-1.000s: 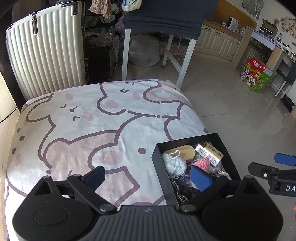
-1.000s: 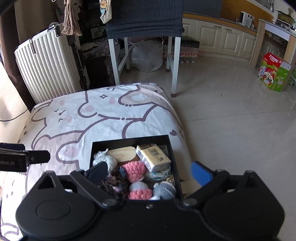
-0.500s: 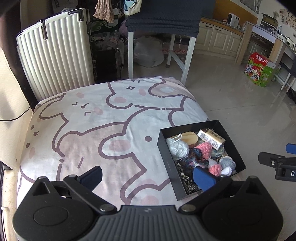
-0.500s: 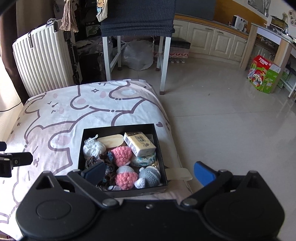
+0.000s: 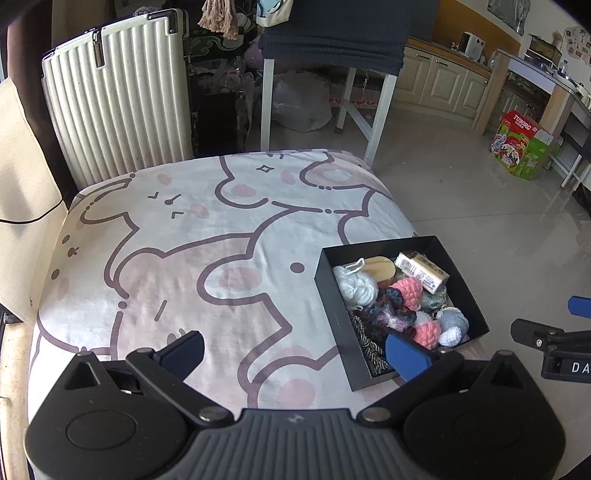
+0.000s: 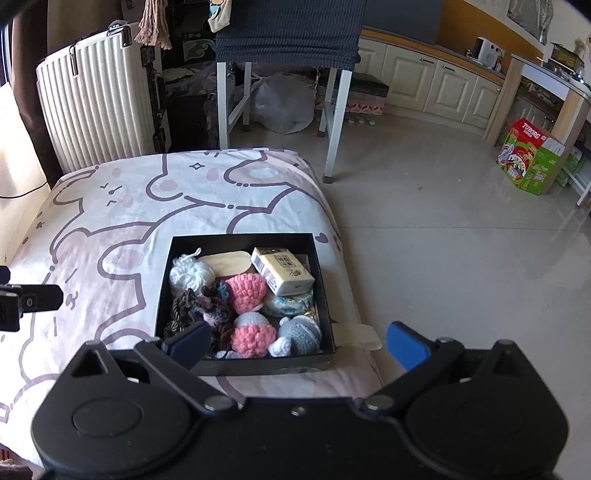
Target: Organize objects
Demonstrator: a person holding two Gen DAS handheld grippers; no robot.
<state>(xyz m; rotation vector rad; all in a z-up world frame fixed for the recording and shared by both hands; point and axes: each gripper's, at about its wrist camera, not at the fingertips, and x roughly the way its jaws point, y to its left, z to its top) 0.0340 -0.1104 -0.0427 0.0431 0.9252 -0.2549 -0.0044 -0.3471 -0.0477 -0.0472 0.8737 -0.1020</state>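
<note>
1. A black box (image 6: 162, 291) sits on the bed (image 6: 110, 221), near the bed's edge by the floor (image 6: 443, 240)
2. The box is full: a white yarn ball (image 6: 190, 275), a pink knitted ball (image 6: 245, 290), a second pink and white knitted ball (image 6: 253, 332), a grey knitted ball (image 6: 301, 332), a pack of tissues (image 6: 282, 271), a flat wooden piece (image 6: 227, 262) and dark mixed yarn (image 6: 199, 306)
3. The left tool (image 5: 293, 349) is above the bed, with its two fingers wide apart; they have just been opening, and nothing is between them
4. The right tool (image 6: 297, 339) is over the near side of the box, its two fingers wide apart and holding nothing
5. A white suitcase (image 6: 96, 99) stands past the bed, with a chair (image 6: 288, 29) near it
6. A green carton (image 6: 532, 158) stands on the floor far off
</note>
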